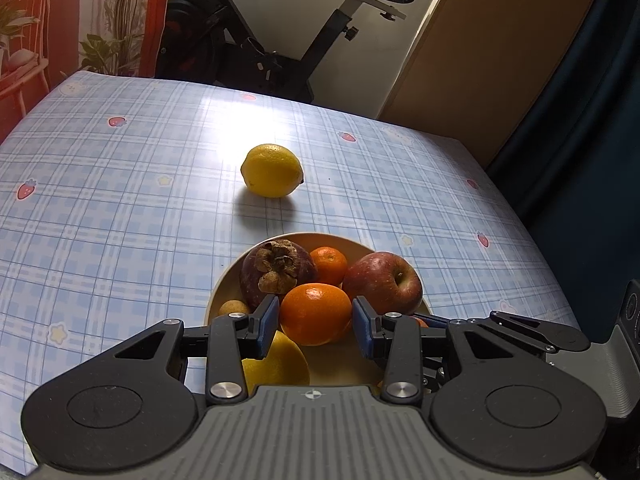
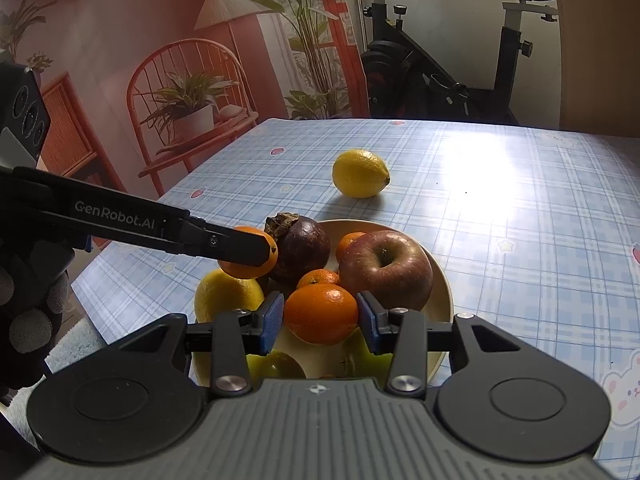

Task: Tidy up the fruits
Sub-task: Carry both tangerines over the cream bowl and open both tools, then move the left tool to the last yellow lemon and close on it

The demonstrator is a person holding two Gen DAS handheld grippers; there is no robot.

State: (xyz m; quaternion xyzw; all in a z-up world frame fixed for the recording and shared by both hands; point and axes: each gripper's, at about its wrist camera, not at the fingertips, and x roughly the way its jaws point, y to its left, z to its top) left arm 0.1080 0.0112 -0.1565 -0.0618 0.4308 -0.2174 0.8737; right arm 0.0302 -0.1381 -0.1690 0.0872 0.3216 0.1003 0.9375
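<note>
**Both grippers on an orange each, over a packed fruit plate**

So the cream plate (image 2: 442,280) sits on the blue plaid surface (image 2: 520,220) and it's loaded: a red apple (image 2: 386,270), a dark purple mangosteen (image 2: 300,248) with its dried brown cap, a couple of small tangerines (image 2: 318,278), a yellow lemon (image 2: 226,292) at the left rim, and something green (image 2: 276,364) at the near edge that's mostly hidden.

The left gripper (image 1: 315,322) has its blue pads on either side of an orange (image 1: 315,314), closed in on it with no visible gap. In the right wrist view that same gripper comes in from the left, and the orange sits up above the plate's left side, next to the mangosteen.

The right gripper (image 2: 322,318) is doing the same thing with another orange (image 2: 321,314), pads snug against both sides, right in front of the apple.

A second lemon (image 2: 360,174) lies alone on the surface, well apart from the plate, on the far side. An exercise bike (image 2: 460,52) stands behind the surface.
</note>
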